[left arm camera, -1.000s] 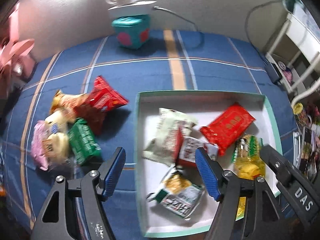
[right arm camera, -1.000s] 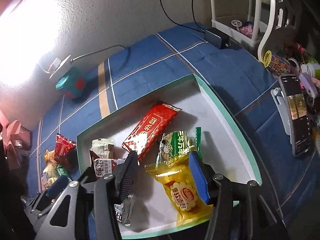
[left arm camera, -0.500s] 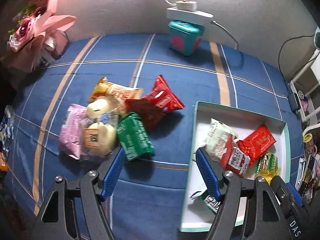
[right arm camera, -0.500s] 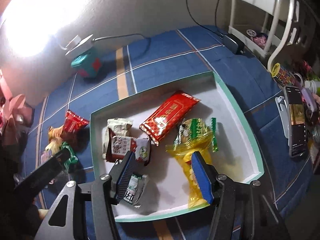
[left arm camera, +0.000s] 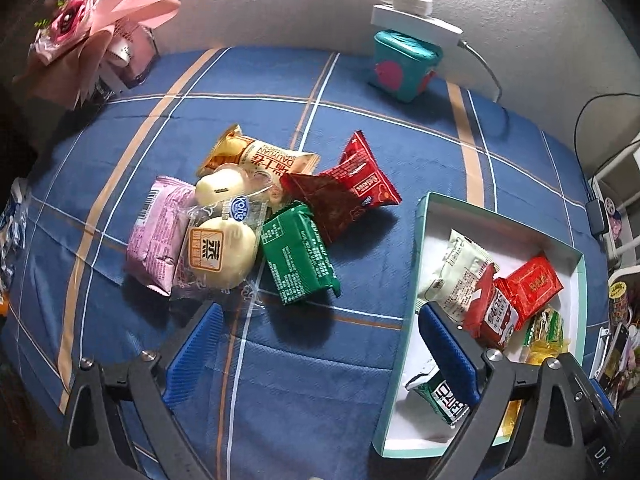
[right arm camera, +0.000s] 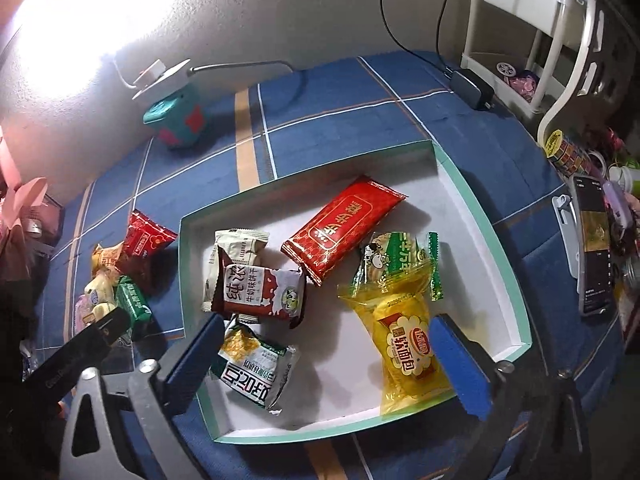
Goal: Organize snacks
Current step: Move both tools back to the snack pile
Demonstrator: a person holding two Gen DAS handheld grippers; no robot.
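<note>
Left gripper (left arm camera: 318, 344): jaws spread wide, holding nothing, lower centre of its frame above the blue cloth (left arm camera: 304, 384). The loose snack pile (left arm camera: 256, 220) lies mid-frame; the green packet (left arm camera: 298, 256) sits nearest. Its right finger hides part of the box (left arm camera: 420, 216) contents.

Right gripper (right arm camera: 326, 360): jaws also apart, empty, over the box's near edge. The yellow bread packet (right arm camera: 408, 344) lies between the fingers, its lower end partly hidden behind the right finger. The pile appears small and partly hidden at left.
</note>
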